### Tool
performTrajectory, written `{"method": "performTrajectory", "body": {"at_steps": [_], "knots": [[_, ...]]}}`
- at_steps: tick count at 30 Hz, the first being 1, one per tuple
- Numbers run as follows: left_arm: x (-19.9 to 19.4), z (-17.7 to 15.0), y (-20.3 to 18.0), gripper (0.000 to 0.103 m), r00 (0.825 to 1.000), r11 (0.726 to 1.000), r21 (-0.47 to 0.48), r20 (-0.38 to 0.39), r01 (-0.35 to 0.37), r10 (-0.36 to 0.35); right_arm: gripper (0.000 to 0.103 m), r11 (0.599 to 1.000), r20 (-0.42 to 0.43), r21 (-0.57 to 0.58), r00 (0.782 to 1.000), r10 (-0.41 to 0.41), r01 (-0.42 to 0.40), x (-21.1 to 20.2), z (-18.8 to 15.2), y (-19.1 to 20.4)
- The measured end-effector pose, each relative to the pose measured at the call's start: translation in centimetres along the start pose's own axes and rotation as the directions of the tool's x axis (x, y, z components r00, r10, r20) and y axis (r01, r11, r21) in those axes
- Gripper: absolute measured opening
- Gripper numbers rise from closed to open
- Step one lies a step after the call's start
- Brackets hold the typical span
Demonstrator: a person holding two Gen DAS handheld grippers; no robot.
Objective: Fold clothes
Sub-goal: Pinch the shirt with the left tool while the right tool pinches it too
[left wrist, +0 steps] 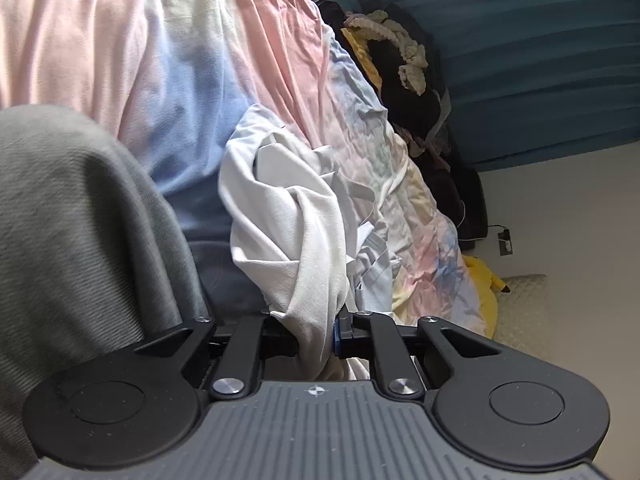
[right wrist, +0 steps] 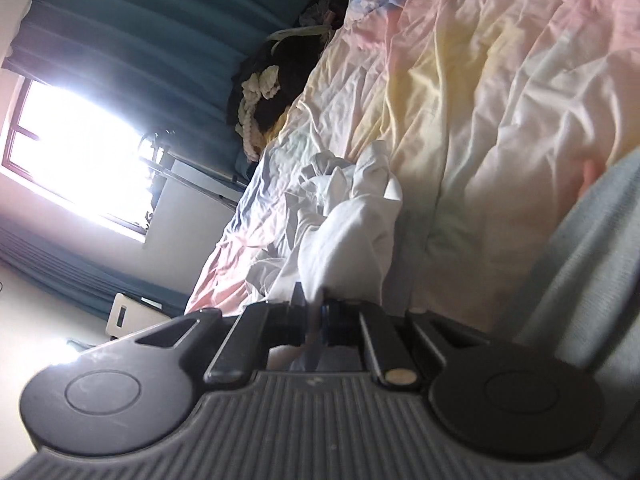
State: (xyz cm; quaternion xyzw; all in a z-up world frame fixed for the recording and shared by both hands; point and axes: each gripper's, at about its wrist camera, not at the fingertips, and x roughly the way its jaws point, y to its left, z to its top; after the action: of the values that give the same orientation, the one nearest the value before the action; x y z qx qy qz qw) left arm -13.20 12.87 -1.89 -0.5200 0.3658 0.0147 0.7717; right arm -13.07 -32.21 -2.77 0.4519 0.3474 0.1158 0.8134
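A white garment [left wrist: 288, 216] lies crumpled on a pastel tie-dye bed sheet [left wrist: 168, 60]. My left gripper [left wrist: 316, 332] is shut on a bunched fold of it, the cloth pinched between the jaws. In the right wrist view the same white garment [right wrist: 352, 224] runs from the sheet [right wrist: 480, 92] into my right gripper [right wrist: 316, 316], which is shut on a thin edge of it. Both views are tilted sideways. A grey garment [left wrist: 72, 216] lies at the left of the left gripper; it also shows in the right wrist view [right wrist: 580, 264] at the right.
A pile of dark clothes with a cream knitted piece [left wrist: 404, 52] lies at the bed's far edge, also in the right wrist view [right wrist: 256, 92]. Teal curtains [left wrist: 540, 52] and a bright window [right wrist: 80, 160] stand behind. A yellow plush toy [left wrist: 484, 280] lies by the bed.
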Motion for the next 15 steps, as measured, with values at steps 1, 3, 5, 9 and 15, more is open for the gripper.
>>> {"method": "performTrajectory", "body": {"at_steps": [1, 3, 5, 9, 15], "knots": [[0.3, 0.3, -0.1, 0.017, 1.0, 1.0, -0.001, 0.002, 0.002, -0.002, 0.008, 1.0, 0.016, 0.005, 1.0, 0.004, -0.004, 0.9, 0.4, 0.5], [1.3, 1.0, -0.8, 0.017, 1.0, 1.0, 0.0, 0.002, -0.002, 0.002, 0.008, 0.999, 0.047, 0.031, 0.999, 0.008, -0.009, 2.4, 1.2, 0.8], [2.4, 2.0, -1.6, 0.017, 1.0, 1.0, -0.001, 0.013, -0.009, 0.009, 0.008, 0.999, 0.063, 0.032, 0.998, 0.002, -0.004, 4.6, 2.2, 1.0], [5.3, 4.4, -2.9, 0.017, 0.999, 1.0, -0.027, 0.05, -0.007, 0.008, 0.008, 1.0, 0.086, 0.016, 0.996, -0.014, 0.013, 9.4, 4.2, 1.4], [11.2, 8.2, -4.7, 0.017, 0.995, 0.995, -0.095, 0.09, -0.031, 0.039, 0.008, 0.999, 0.121, -0.008, 0.992, -0.038, 0.039, 16.7, 7.3, 2.0]]}}
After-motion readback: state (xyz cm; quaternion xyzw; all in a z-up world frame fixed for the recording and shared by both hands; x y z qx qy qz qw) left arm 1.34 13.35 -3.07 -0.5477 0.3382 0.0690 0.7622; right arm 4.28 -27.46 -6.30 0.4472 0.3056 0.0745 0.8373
